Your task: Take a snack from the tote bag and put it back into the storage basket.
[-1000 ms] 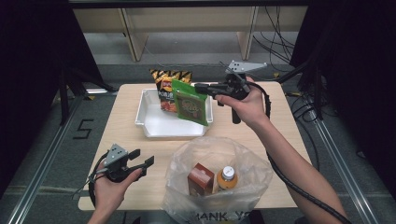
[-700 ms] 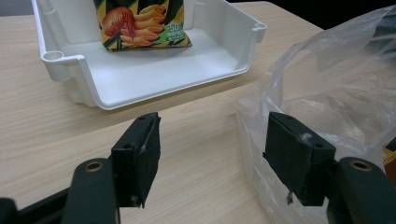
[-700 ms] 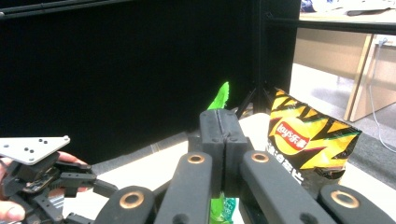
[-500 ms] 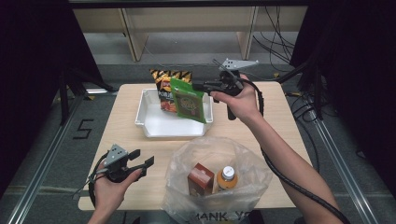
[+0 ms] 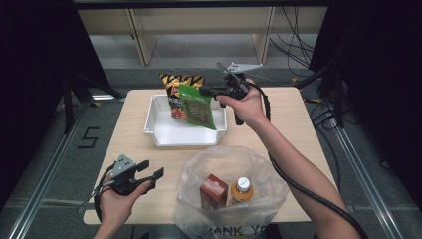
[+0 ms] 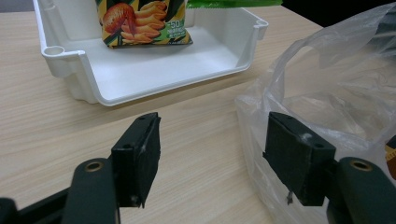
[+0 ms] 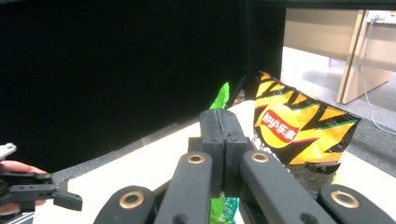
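My right gripper (image 5: pixel 204 91) is shut on the top edge of a green snack bag (image 5: pixel 196 112), which hangs over the white tray (image 5: pixel 169 134). In the right gripper view the closed jaws (image 7: pixel 224 126) pinch the green bag (image 7: pixel 222 99) beside a yellow and black chips bag (image 7: pixel 294 135). That chips bag (image 5: pixel 174 87) stands at the tray's far side. My left gripper (image 5: pixel 151 168) rests open near the table's front left. Its jaws (image 6: pixel 212 154) hold nothing and point between the tray (image 6: pixel 140 74) and a clear plastic bag (image 6: pixel 336 93).
The clear plastic bag (image 5: pixel 263 174) sits at the front middle, holding a brown carton (image 5: pixel 214 190) and an orange bottle (image 5: pixel 241 189). Bare tabletop lies left of the tray and on the right side. Cables trail off the table's right edge.
My right gripper has shifted slightly left and lower with the green bag, closer over the tray. The left gripper has stayed put.
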### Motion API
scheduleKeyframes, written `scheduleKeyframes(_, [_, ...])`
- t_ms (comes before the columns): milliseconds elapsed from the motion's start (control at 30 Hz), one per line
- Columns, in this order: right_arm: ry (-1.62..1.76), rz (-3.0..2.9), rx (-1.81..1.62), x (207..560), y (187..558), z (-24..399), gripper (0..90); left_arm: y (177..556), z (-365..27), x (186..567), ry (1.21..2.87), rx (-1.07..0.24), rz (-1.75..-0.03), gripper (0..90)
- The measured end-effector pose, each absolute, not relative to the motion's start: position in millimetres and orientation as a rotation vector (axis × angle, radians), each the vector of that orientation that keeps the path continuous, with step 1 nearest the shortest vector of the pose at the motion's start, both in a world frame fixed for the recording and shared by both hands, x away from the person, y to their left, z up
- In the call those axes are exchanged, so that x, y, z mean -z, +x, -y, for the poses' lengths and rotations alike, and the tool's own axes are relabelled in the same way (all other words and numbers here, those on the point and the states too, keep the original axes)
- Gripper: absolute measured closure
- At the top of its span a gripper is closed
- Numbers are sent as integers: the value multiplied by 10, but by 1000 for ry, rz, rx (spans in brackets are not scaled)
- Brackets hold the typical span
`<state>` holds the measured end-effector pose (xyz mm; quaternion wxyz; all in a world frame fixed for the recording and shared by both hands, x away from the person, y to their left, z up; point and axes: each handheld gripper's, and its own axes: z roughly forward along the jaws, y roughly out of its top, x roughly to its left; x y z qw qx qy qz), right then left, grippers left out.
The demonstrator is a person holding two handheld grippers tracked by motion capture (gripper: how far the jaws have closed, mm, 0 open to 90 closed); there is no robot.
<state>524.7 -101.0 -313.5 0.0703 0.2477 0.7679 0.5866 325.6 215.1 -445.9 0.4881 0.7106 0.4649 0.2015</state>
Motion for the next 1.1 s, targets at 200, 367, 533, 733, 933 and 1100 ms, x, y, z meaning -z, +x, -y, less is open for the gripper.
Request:
scheduleKeyframes(200, [741, -2313, -1752, 3182, 5356, 915, 900, 3250, -2163, 4463, 1728, -489, -1140, 352])
scheduleKeyframes(367, [764, -2334, -1736, 3214, 5421, 847, 900, 3250, -2170, 4462, 1725, -491, -1136, 352])
scheduleKeyframes(533, [761, -2343, -1736, 3245, 5471, 793, 900, 3253, -2176, 4472, 1726, -490, -1134, 352])
scheduleKeyframes(733, [793, -2344, -1718, 3294, 5532, 733, 900, 3250, -2186, 4474, 1728, -488, -1131, 352])
scheduleKeyframes(933, [804, -2357, -1693, 3346, 5603, 689, 900, 3250, -2178, 4490, 1733, -484, -1138, 352])
scheduleKeyframes(1100, [819, -2385, -1664, 3392, 5667, 649, 900, 3253, -2174, 4501, 1736, -484, -1140, 352])
